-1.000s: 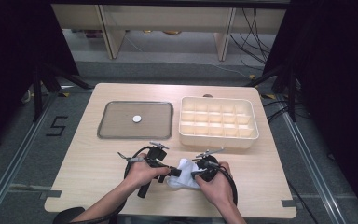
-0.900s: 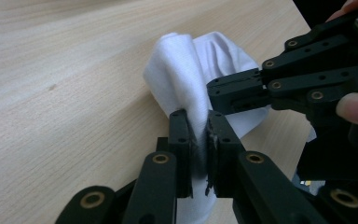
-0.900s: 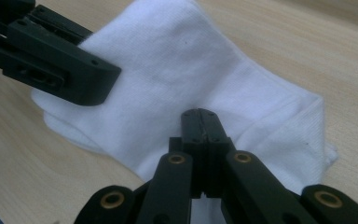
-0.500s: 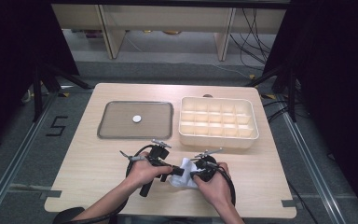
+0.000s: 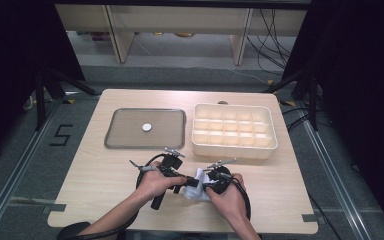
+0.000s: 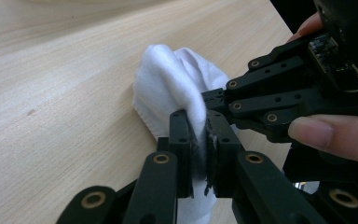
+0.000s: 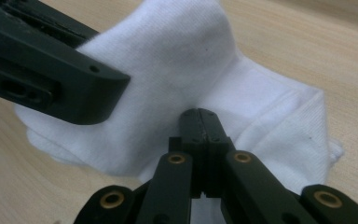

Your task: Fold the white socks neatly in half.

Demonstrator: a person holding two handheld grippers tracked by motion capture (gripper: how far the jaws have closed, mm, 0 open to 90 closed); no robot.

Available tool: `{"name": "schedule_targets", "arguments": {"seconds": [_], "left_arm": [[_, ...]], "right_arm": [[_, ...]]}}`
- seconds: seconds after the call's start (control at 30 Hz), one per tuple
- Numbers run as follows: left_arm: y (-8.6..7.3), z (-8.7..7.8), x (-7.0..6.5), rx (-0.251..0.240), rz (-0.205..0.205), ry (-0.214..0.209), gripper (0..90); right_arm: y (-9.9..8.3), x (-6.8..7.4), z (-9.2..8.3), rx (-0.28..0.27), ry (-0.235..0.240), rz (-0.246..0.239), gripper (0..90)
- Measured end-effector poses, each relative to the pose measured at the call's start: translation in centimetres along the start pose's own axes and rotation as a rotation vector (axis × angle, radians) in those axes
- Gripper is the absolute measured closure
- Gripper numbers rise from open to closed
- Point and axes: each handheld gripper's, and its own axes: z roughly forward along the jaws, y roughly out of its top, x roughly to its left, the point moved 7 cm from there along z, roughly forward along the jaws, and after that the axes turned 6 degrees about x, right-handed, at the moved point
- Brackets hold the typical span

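Writing in the scene is limited to a figure "5" (image 5: 60, 135) marked in black on the floor left of the counter (image 5: 100, 175); no brand or label is legible elsewhere. High view: both forearms enter from the near edge and converge at the front centre of the counter, hands wrapped around the tool bodies, cables looping beside them. The left tongs (image 6: 199, 140) are clenched on a raised fold of the white sock (image 6: 177, 88), cloth pinched between the pads. The right tongs (image 7: 200, 126) are pressed fully together over the sock (image 7: 177, 60), their tips against the fabric; whether cloth lies between them cannot be told. The sock rests on the counter between the two hands, well apart from the grey tray (image 5: 125, 142) and the cream compartment box (image 5: 230, 147) behind.
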Motion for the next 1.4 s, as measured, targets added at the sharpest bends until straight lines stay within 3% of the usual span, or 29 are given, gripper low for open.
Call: {"name": "schedule_targets", "arguments": {"seconds": [0.13,0.17,0.23,0.27,0.37,0.57,0.73,0.83,0.87,0.93,1.0,1.03,1.13,1.17,1.23,1.4], "left_arm": [[0.1,-0.1,0.0,0.001,0.004,0.021,82.1],[0.1,-0.1,0.0,0.001,0.005,0.022,82.2],[0.2,0.0,-0.1,-0.021,0.002,0.01,82.2],[0.3,0.0,-0.1,-0.022,0.003,0.011,82.2],[0.1,-0.3,0.0,0.009,0.011,0.031,82.2],[0.2,-0.3,-0.1,0.003,0.013,0.03,82.2],[0.3,-0.2,-0.1,-0.01,0.014,0.008,82.2],[0.3,-0.4,0.1,-0.011,0.016,0.028,82.2],[0.4,-0.3,0.1,-0.03,0.016,0.023,82.2],[0.3,-0.6,0.2,-0.008,0.019,0.038,82.2],[0.4,-0.5,0.3,-0.033,0.024,0.031,82.2],[0.3,-0.8,0.3,-0.002,0.021,0.046,82.1],[0.2,-0.7,0.4,-0.007,0.022,0.046,82.1],[0.3,-0.6,0.5,-0.029,0.021,0.036,82.1],[0.2,-0.7,0.5,-0.019,0.021,0.041,82.0],[0.2,-0.8,0.7,-0.01,0.02,0.052,82.0]], "right_arm": [[0.1,0.1,0.1,-0.003,-0.006,-0.011,90.0],[0.0,-0.1,0.2,0.005,-0.028,-0.011,90.0],[0.1,0.4,0.2,-0.002,0.001,0.0,90.0],[0.2,0.3,0.3,-0.01,-0.006,-0.009,90.0],[0.3,0.4,0.3,-0.014,0.005,-0.017,90.0],[0.3,0.6,0.4,-0.007,0.014,-0.004,90.0],[0.3,0.1,0.5,0.001,-0.032,-0.013,90.0],[0.3,0.4,0.4,-0.006,-0.012,0.003,90.0],[0.4,0.6,0.2,-0.018,0.015,-0.006,90.0],[0.5,0.6,-0.2,-0.032,0.025,-0.001,90.0],[0.5,0.6,-0.7,-0.04,0.026,-0.008,90.0],[0.7,0.7,-1.1,-0.056,0.025,-0.004,90.0],[1.0,0.2,-2.6,-0.082,-0.002,-0.006,90.0],[1.1,0.0,-3.0,-0.09,-0.005,0.001,90.0],[1.1,-0.9,-4.0,-0.103,-0.011,0.004,90.0],[0.2,-3.9,-5.2,-0.098,-0.059,0.056,90.0]]}}
